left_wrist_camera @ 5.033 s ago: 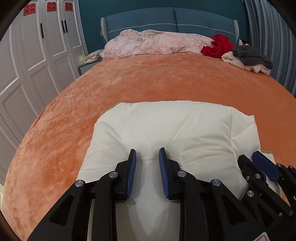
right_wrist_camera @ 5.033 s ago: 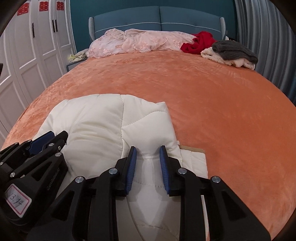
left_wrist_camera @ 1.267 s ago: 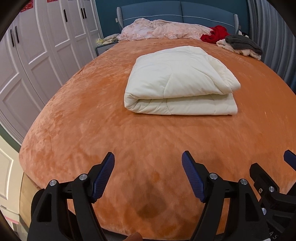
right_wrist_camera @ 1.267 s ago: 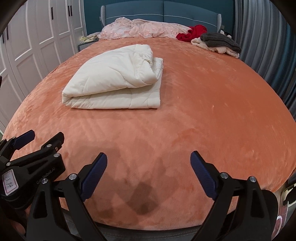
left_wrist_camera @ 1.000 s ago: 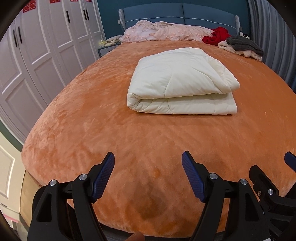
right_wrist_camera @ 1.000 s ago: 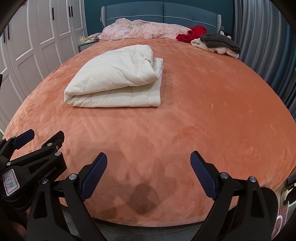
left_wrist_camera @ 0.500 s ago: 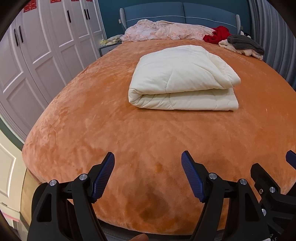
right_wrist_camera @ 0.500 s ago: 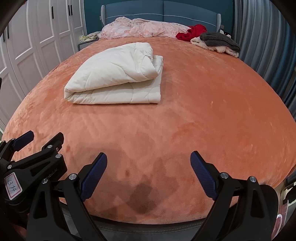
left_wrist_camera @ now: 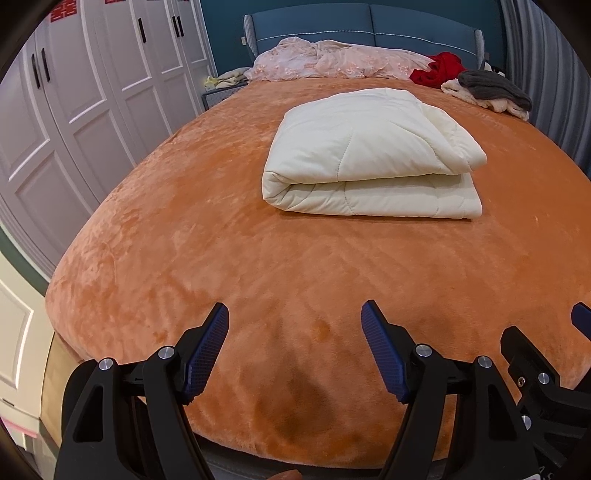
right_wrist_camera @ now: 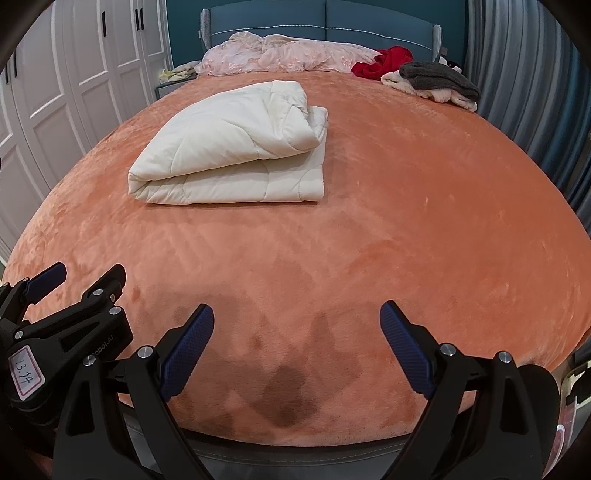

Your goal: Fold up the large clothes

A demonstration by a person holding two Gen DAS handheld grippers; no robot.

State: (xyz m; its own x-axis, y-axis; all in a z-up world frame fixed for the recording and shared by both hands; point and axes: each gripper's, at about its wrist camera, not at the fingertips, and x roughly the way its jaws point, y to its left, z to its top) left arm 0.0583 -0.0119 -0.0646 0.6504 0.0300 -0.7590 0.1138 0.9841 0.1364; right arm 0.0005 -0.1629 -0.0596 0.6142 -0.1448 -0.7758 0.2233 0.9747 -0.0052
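So the cream quilted garment (left_wrist_camera: 369, 155) is sitting folded into a thick rectangular bundle on the orange blanket (left_wrist_camera: 229, 236) covering the bed, roughly mid-bed and a bit toward the left edge in the right wrist view. Its rounded fold is facing the foot edge, and the top layer is puffing up and drooping over the right end of the bundle.

Both tools are hanging over the foot edge of the bed, well apart from the bundle. The left gripper (left_wrist_camera: 295, 350) is standing wide open with nothing between its blue pads (left_wrist_camera: 207, 350), just blanket underneath. The right gripper (right_wrist_camera: 295, 350) is doing the same, jaws spread wide and gripping nothing. They're sitting just beside each other, each one poking into the side of the other's view.

Up by the blue headboard (right_wrist_camera: 321, 27), a pink floral cover (right_wrist_camera: 280, 53) is lying crumpled along the head edge, with a red garment (right_wrist_camera: 384, 61) and a grey knit (right_wrist_camera: 436, 79) on some cream fabric piling up at the far right corner. White wardrobe doors (left_wrist_camera: 92, 110) are running along the left side.
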